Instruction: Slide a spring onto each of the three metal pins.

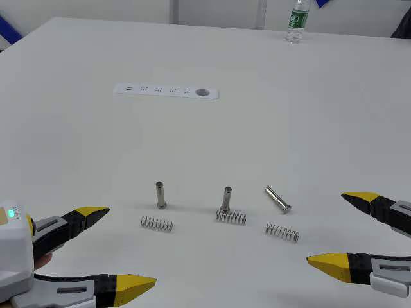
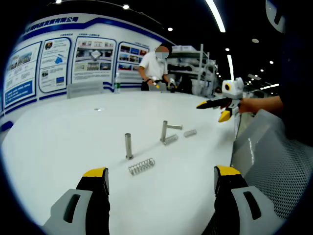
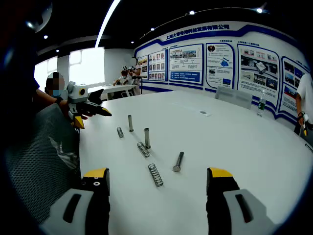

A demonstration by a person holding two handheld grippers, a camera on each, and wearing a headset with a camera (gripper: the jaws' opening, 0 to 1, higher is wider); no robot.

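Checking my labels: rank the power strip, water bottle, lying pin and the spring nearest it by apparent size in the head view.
1. power strip, largest.
2. water bottle, farthest away and cut off at the top.
3. lying pin and spring nearest it: about equal length, so unranked.

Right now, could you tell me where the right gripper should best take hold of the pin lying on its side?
Probably mid-shaft on the lying pin, the right gripper coming down from above with jaws across it. It lies flat on the table, wider head at the near end, shaft bare on both sides, and the nearest spring lies apart.
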